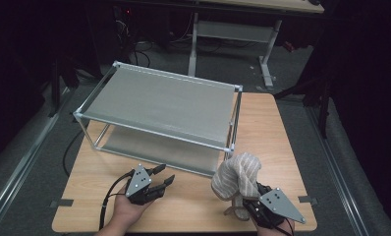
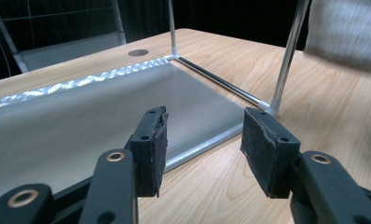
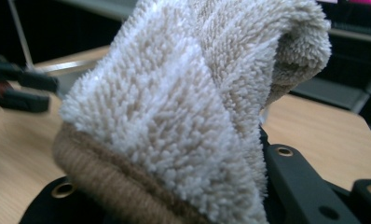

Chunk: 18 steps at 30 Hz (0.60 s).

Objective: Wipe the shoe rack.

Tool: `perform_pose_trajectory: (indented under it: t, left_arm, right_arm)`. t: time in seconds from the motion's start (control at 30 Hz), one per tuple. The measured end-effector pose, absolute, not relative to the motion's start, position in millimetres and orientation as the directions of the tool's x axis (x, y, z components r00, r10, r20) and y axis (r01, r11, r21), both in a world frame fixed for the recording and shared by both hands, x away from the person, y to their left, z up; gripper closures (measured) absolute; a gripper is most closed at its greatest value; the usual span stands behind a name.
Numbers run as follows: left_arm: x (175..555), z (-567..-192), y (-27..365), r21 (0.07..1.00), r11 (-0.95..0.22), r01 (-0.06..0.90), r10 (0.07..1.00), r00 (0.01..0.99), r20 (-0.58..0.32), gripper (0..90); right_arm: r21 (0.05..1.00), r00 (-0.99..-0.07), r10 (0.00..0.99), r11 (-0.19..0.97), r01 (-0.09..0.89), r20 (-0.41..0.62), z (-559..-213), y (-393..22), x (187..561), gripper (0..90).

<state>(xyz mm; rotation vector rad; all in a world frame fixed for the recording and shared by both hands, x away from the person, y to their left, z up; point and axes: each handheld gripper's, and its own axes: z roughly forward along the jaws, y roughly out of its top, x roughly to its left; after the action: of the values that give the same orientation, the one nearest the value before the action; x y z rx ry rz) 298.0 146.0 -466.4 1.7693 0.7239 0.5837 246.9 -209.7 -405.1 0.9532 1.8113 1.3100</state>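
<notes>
Wooden table (image 1: 277,137) in a dark room, grey floor around. Metal shelf rack (image 1: 164,105) at far centre. Right gripper (image 1: 252,204) clamps bunched striped towel (image 1: 237,177), near right. Left gripper (image 1: 159,181) part-open, empty, near left.

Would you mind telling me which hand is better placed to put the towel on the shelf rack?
The right. Its tongs are already shut on the towel, just beside the rack's near right corner. The left tongs stand open and hold nothing, at the rack's lower shelf.

left gripper (image 1: 160,178): jaws apart, empty (held low) | right gripper (image 1: 242,196): clamped, raised, pointing up-left
</notes>
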Motion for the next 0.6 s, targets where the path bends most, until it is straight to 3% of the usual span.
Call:
perform_pose_trajectory:
  t: [0.1,0.6]
  left_arm:
    - [294.5,-466.7,151.7,0.955,-0.226,0.191,0.729,0.684,0.036,50.5]
    - [287.4,-466.6,165.5,0.957,-0.212,0.199,0.752,0.659,0.029,50.4]
  right_arm:
    - [0.965,-0.482,0.869,0.214,0.153,-0.116,-401.2,-201.4,255.4,67.6]
    - [0.858,-0.491,0.856,0.367,0.361,-0.16,-461.0,-189.5,290.6,67.8]
